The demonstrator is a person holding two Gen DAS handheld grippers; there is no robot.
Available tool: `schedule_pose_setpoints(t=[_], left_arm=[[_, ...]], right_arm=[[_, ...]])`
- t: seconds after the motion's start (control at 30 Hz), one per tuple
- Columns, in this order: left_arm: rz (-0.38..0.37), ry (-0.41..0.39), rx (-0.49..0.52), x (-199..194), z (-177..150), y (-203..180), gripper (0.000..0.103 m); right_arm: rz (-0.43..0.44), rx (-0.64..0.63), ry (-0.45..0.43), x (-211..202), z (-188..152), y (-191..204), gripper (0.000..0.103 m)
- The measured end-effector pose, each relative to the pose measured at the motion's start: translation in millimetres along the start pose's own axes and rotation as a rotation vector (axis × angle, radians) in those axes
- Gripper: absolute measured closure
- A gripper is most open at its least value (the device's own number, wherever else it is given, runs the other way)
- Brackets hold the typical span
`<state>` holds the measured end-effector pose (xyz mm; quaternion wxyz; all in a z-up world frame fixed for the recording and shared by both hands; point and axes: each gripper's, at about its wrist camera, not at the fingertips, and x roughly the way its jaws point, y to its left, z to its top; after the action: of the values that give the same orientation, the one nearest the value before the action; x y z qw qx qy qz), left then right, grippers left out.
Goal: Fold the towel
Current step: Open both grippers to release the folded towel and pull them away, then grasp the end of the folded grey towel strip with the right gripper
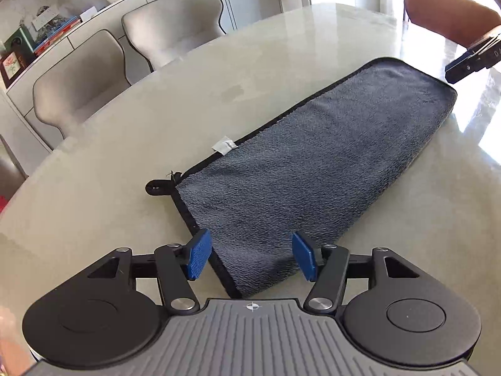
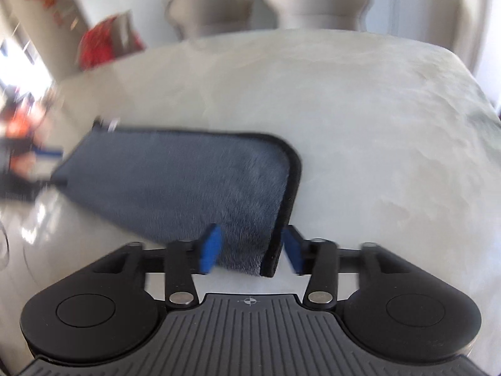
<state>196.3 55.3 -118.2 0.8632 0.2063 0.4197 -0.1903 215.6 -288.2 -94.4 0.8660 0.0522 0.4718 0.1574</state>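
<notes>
Grey towel [image 1: 307,169] edges sit between parted tongs.

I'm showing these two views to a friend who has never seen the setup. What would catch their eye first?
Probably the grey towel, folded into a long strip with black edging, lying across the pale table. Next, the blue-padded left gripper at one short end and the right gripper at the other, both with jaws open astride a towel corner. Pale chairs stand beyond the table.

Gray towel [image 1: 313,163], folded into a long strip

Black-edged, lying flat on the counter [image 1: 125,188]; white tag and loop at one long edge.
</notes>
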Motion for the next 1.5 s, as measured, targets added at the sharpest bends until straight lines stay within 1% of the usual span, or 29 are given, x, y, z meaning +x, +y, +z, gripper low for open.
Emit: schedule_pose_setpoints(t=[0.1, 0.17, 0.23, 0.33, 0.4, 0.57, 0.63, 0.7, 0.73, 0.77, 0.8, 0.83, 0.9, 0.97, 1.0, 1.07, 1.27, 1.43, 1.5], left_arm=[[-0.003, 0.009, -0.025, 3, -3, -3, 0.041], [-0.002, 0.017, -0.029, 5, -5, -5, 0.041], [-0.005, 0.017, -0.038, 6, -6, -4, 0.041], [-0.011, 0.018, -0.052, 7, -5, 0, 0.039], [-0.01, 0.02, -0.05, 8, -5, 1, 0.038], [-0.01, 0.021, -0.046, 9, -4, 1, 0.036], [-0.011, 0.021, -0.051, 9, -4, 2, 0.035], [-0.014, 0.022, -0.053, 9, -5, 2, 0.035], [-0.016, 0.023, -0.054, 9, -5, 2, 0.035], [-0.016, 0.023, -0.054, 10, -5, 2, 0.035], [-0.017, 0.024, -0.054, 10, -4, 3, 0.035], [-0.018, 0.025, -0.054, 10, -4, 3, 0.035], [-0.018, 0.028, -0.051, 11, -3, 2, 0.034], [-0.018, 0.028, -0.051, 11, -3, 2, 0.034], [-0.018, 0.028, -0.051, 11, -3, 2, 0.034], [-0.019, 0.028, -0.051, 11, -3, 3, 0.034], [-0.02, 0.029, -0.05, 11, -4, 4, 0.032], [-0.02, 0.033, -0.036, 11, -3, 4, 0.032], [-0.018, 0.033, -0.027, 9, -1, 4, 0.032]], right_arm=[[0.007, 0.214, -0.053, -7, -7, -14, 0.035], [0.062, 0.411, -0.079, -10, -20, -27, 0.035], [0.139, 0.555, -0.097, -10, -35, -35, 0.035], [0.183, 0.719, -0.13, -7, -55, -43, 0.033], [0.195, 0.8, -0.121, 0, -65, -47, 0.033], [0.204, 0.84, -0.15, 15, -68, -45, 0.034], [0.196, 0.838, -0.16, 21, -65, -43, 0.041], [0.187, 0.824, -0.161, 28, -60, -42, 0.05], [0.187, 0.818, -0.162, 29, -59, -42, 0.051], [0.188, 0.811, -0.163, 28, -56, -43, 0.055], [0.183, 0.796, -0.161, 31, -53, -43, 0.064], [0.175, 0.781, -0.156, 32, -51, -45, 0.069], [0.155, 0.765, -0.146, 31, -49, -48, 0.084], [0.146, 0.749, -0.143, 31, -47, -49, 0.086], [0.139, 0.732, -0.148, 30, -46, -48, 0.09], [0.123, 0.686, -0.161, 23, -45, -45, 0.093], [0.057, 0.609, -0.192, 7, -43, -24, 0.094], [0.007, 0.486, -0.215, 5, -21, 8, 0.094], [-0.016, 0.456, -0.206, 8, -13, 18, 0.094]])
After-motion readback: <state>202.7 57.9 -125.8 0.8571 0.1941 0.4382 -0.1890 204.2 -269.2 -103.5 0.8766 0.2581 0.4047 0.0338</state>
